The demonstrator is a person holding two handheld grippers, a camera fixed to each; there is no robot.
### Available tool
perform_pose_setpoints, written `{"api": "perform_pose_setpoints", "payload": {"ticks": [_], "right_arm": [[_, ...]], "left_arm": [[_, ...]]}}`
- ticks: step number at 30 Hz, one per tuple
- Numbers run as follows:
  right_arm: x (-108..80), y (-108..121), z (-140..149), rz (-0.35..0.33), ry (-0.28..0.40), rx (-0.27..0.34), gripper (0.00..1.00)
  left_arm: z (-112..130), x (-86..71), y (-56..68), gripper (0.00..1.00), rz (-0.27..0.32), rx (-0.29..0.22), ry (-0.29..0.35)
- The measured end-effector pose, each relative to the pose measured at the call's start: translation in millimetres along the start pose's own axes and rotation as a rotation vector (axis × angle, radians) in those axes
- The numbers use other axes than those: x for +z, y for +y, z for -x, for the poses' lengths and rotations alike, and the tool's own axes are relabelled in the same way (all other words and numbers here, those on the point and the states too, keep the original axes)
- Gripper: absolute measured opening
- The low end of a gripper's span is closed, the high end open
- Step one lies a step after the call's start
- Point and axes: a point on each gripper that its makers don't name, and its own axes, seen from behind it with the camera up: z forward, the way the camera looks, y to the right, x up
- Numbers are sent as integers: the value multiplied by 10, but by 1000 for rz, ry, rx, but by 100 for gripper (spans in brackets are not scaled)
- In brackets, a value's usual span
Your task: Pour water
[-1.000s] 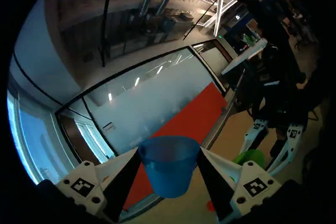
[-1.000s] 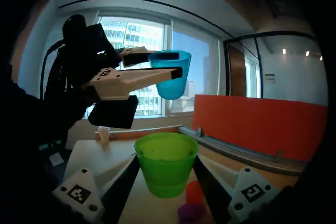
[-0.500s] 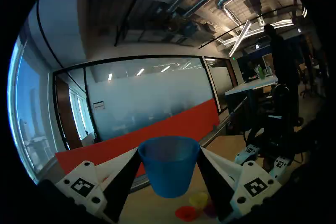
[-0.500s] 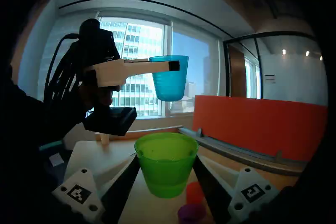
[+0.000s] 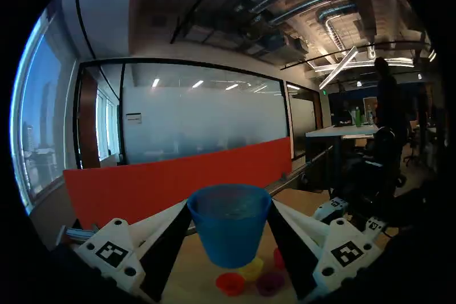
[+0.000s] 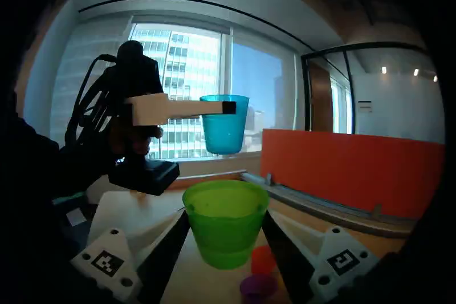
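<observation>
Largest, in the upper left of the right gripper view: a tall glazed window wall (image 6: 182, 93) with towers beyond. To its right, mid-frame, a long orange-red partition panel (image 6: 353, 170). Along the bottom, a pale wooden table top (image 6: 131, 213).

Next, the left gripper (image 5: 229, 208), bottom centre of the left gripper view, clenched on a translucent blue plastic tumbler (image 5: 229, 230). Both white fingers pressed to its flanks just under the rim. Tumbler upright and lifted clear of the table. Seen side-on at centre of the right gripper view, higher than the green tumbler and a little to its upper left, apart from it. Whether directly above it: cannot tell.

Then the right gripper (image 6: 226, 213), bottom centre of the right gripper view, likewise closed around a translucent green plastic tumbler (image 6: 226, 224). Also upright, a finger against each side.

Water level hard to read in either tumbler. A darker band low in the green one, perhaps liquid.

Handling, by judgement: thin-walled, light, smooth and slightly springy. Likely to buckle or slip under a hard squeeze. Best taken across the upper half, near the stiffer rim, with moderate pressure. Expect shifting weight on tilting.

Smallest, at the bottom of the left gripper view under the blue tumbler: a little red cup (image 5: 230, 283), a little yellow cup (image 5: 251, 268) and a little purple cup (image 5: 269, 282), clustered on the table.
</observation>
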Motion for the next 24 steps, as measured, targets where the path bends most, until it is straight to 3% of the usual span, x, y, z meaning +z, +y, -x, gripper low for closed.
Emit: {"api": "perform_pose_setpoints", "payload": {"ticks": [24], "right_arm": [[-225,175,52,40,-29,13,87]], "left_arm": [[638,-135,-49,88,4,-44,-79]]}}
